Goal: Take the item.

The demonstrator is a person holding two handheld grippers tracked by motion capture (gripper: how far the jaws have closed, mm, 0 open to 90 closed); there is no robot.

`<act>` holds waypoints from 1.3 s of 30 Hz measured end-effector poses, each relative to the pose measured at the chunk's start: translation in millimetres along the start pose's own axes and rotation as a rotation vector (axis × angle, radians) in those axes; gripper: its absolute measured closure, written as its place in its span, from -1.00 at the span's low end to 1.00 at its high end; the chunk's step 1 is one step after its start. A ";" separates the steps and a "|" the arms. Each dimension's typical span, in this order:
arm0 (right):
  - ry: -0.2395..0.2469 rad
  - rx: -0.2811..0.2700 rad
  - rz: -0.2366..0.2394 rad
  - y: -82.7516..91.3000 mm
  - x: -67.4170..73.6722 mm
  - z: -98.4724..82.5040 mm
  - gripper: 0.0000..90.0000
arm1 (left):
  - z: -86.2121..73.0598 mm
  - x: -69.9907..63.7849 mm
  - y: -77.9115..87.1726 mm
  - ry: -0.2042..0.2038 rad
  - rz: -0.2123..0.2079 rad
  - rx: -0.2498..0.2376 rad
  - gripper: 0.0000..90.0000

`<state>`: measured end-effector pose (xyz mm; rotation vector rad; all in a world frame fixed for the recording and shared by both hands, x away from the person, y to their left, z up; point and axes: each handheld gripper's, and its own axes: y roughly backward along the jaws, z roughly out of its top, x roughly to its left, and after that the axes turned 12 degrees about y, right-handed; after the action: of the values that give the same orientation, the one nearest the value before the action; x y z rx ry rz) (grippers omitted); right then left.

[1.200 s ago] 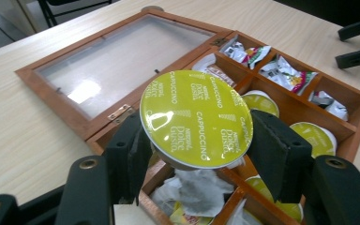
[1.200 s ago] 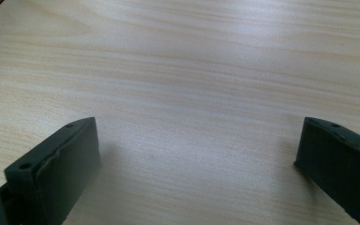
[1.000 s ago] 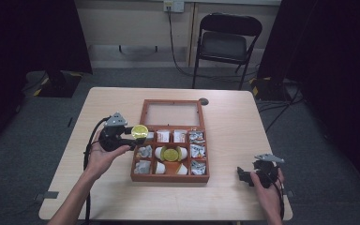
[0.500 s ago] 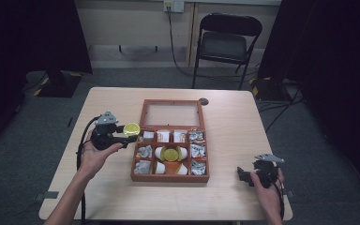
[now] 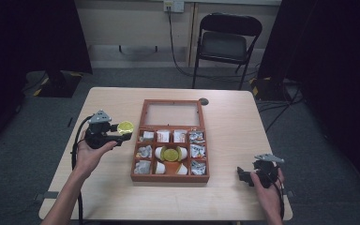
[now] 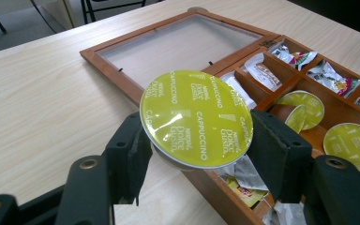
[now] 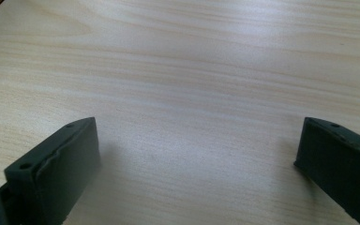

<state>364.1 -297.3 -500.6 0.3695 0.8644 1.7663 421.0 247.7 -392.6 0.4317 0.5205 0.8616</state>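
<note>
since a second ago the left gripper (image 5: 122,135) has drawn away from the wooden box (image 5: 138,173), carrying the yellow-green capsule (image 5: 125,126) leftward until it hangs over bare table (image 5: 112,197) just beside the box's left wall; the right gripper (image 5: 246,174) has not shifted, resting low near the table's right front corner

in the left gripper view the capsule (image 6: 197,117) sits clamped between the two black jaws, foil lid tilted up toward the camera, the jaws pressing on its rim and body from either side; in the right gripper view the jaws stand wide apart over plain wood with nothing between them

the hold looks the likeliest trouble: the jaws seem to bear on a rounded, tapering cup under a thin rim, so a quick turn of the wrist or a slackened squeeze could let it slip and drop to the table, while a harder squeeze might dent the cup or buckle the foil; a swing back to the right could clip the box wall

the capsule's underside and the true contact points are hidden behind the lid; the box's front compartments are cut off in the left gripper view; from above the sachets (image 5: 196,136) are too small to read, and where the capsule is bound cannot be told
</note>
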 end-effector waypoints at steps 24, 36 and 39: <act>0.000 0.000 0.000 0.0 0.0 0.0 -1.00 | -20.8 41.1 -3.1 0.090 0.072 0.019 -0.10; 0.000 0.000 0.000 0.0 0.0 0.0 -1.00 | -29.3 37.7 -20.8 0.056 0.122 0.095 -0.10; 0.000 0.000 0.000 0.0 0.0 0.0 -1.00 | -33.1 38.3 -26.9 0.056 0.124 0.120 -0.10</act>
<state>364.1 -297.3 -500.6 0.3694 0.8643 1.7662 438.3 267.6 -443.5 0.5550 0.6037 0.9665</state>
